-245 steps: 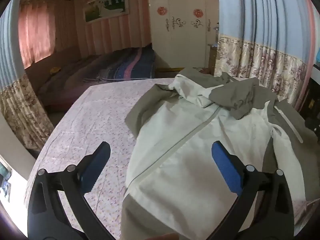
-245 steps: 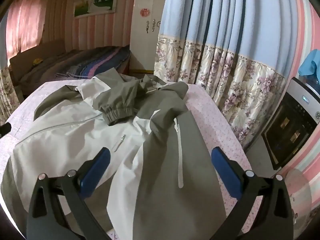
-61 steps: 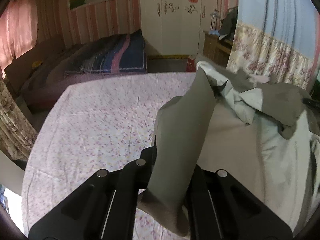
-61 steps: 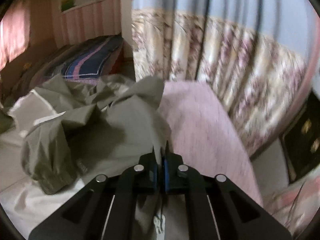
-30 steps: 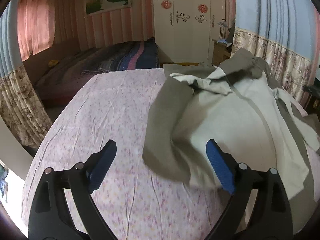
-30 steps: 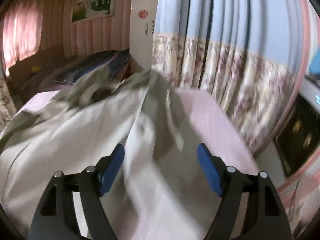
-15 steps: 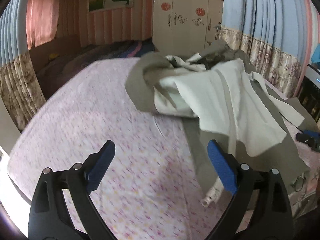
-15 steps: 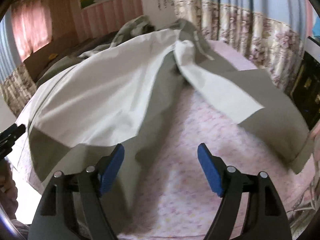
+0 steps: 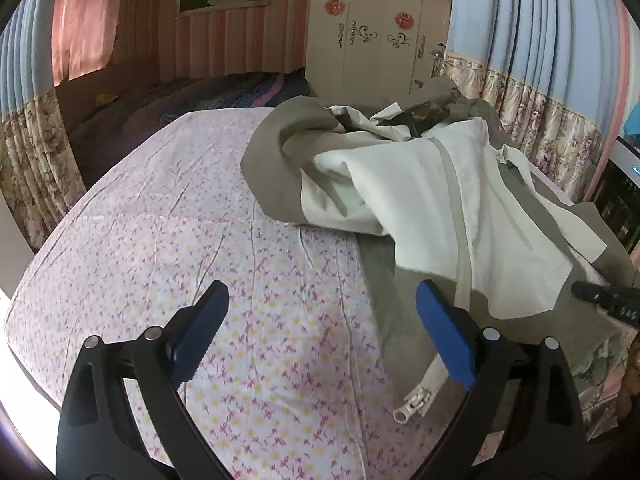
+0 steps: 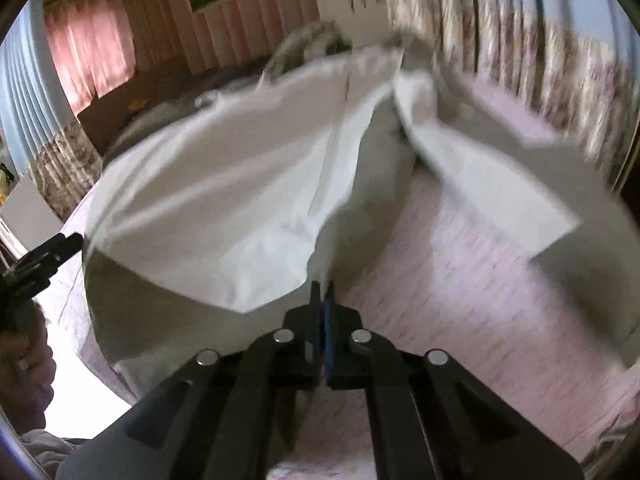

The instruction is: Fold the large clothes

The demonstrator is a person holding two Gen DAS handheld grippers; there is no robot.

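Observation:
A large white and olive-grey jacket (image 9: 432,200) lies crumpled on the right half of a floral sheet (image 9: 200,248). Its zipper end (image 9: 416,400) lies near my left gripper's right finger. My left gripper (image 9: 320,340) is open and empty, low over the sheet left of the jacket. In the right wrist view the jacket (image 10: 224,200) is blurred and lifted. My right gripper (image 10: 322,296) is shut on the jacket's front edge near its hem. Its tip also shows at the right edge of the left wrist view (image 9: 600,300).
A dark bed (image 9: 180,104) and a white wardrobe (image 9: 372,28) stand beyond the sheet. Flowered curtains (image 9: 540,120) hang on the right, with a dark appliance (image 9: 620,208) beside them. The sheet's near edge (image 9: 24,344) drops off at the left.
My right gripper has closed on the jacket's front edge and is moving, blurring its view. My left gripper stays open and has barely shifted.

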